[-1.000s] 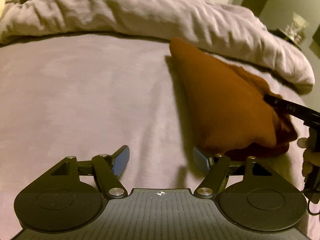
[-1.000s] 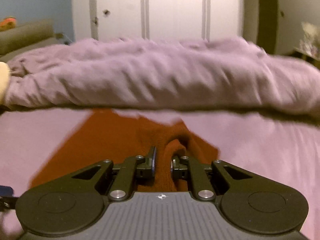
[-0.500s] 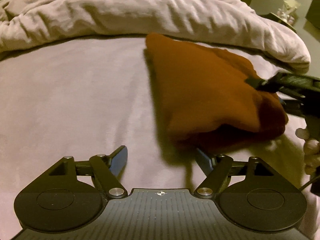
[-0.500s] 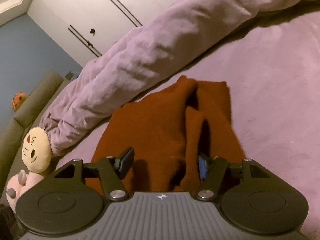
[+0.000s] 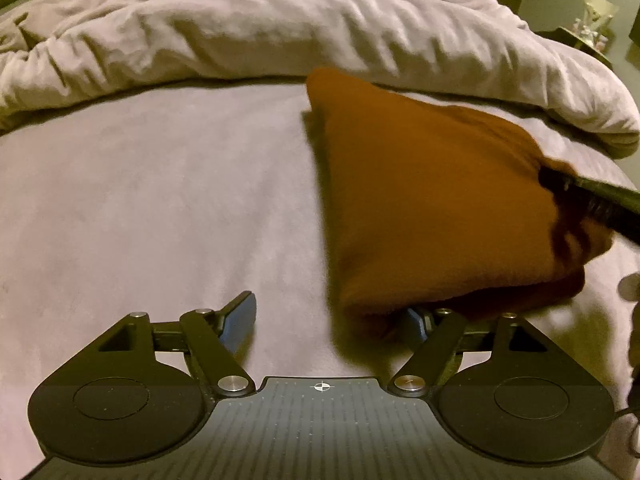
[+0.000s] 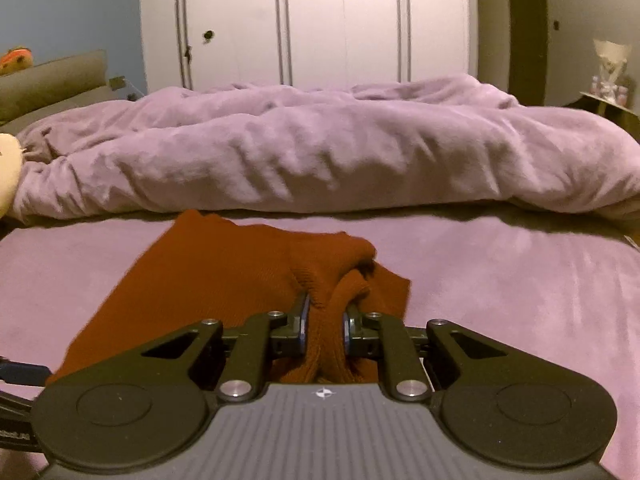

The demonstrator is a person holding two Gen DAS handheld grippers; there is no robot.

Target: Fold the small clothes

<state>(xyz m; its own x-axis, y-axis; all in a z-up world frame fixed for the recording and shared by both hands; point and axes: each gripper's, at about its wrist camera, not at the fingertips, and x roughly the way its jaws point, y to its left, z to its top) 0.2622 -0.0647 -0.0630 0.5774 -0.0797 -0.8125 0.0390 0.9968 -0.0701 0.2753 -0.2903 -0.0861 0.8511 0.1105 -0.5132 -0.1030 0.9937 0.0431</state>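
Observation:
A rust-brown knit garment [image 5: 432, 200] lies partly folded on the pink bed sheet [image 5: 160, 200]. My left gripper [image 5: 332, 318] is open, low over the sheet; its right finger sits under the garment's near left corner. My right gripper [image 6: 325, 322] is shut on a bunched ribbed fold of the garment [image 6: 248, 280] at its near right edge. The right gripper also shows in the left wrist view [image 5: 592, 200], at the garment's right side.
A rumpled pink duvet [image 6: 320, 152] lies across the far side of the bed. White wardrobe doors [image 6: 312, 24] stand behind it. A plush toy [image 6: 8, 172] is at the far left, and a side table with ornaments [image 6: 608, 80] is at the far right.
My right gripper was open and tilted half a second ago; it is now level and shut on the garment's fold. The left gripper has slid closer under the garment's corner.

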